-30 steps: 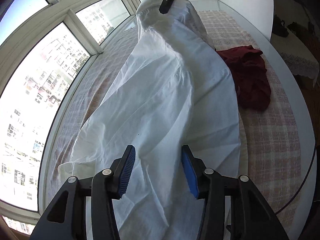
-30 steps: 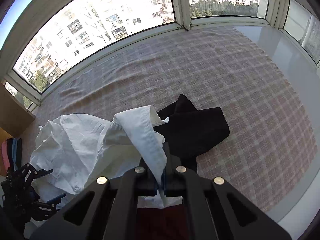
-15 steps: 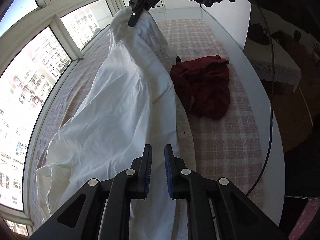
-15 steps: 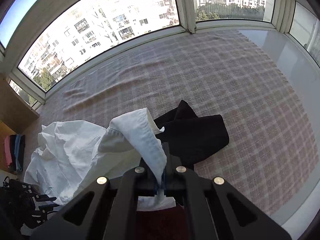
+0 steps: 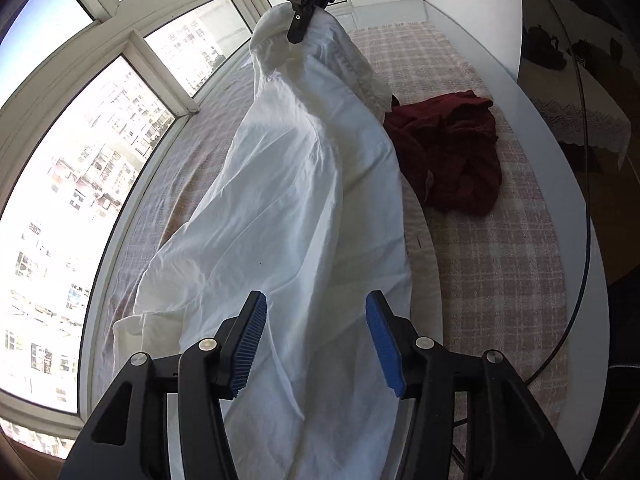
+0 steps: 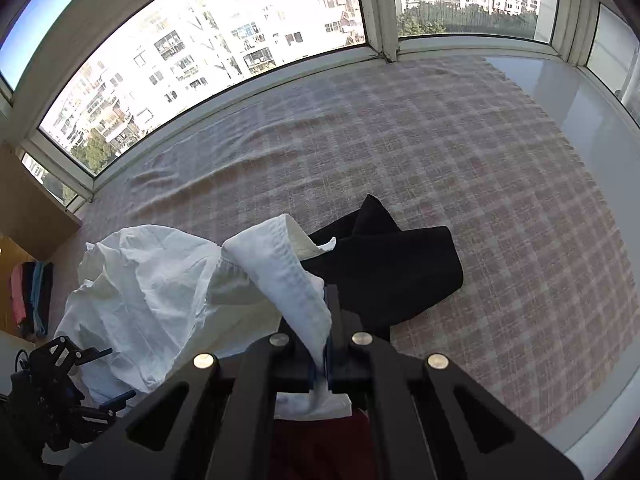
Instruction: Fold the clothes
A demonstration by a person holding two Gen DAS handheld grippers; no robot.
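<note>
Now the right gripper [image 6: 325, 344] is pinched tight on one end of the white shirt [image 5: 296, 208], lifting it off the checked cloth [image 5: 496, 264], while the left gripper [image 5: 316, 340] hangs wide open and empty over the low end, which I think it should grab next to spread it flat.

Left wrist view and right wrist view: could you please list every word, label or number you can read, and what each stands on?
"DAS": white letters running down the black body of the right tongs, seen in the left wrist view, above the white garment it grips.
Nothing else readable in either view.
</note>
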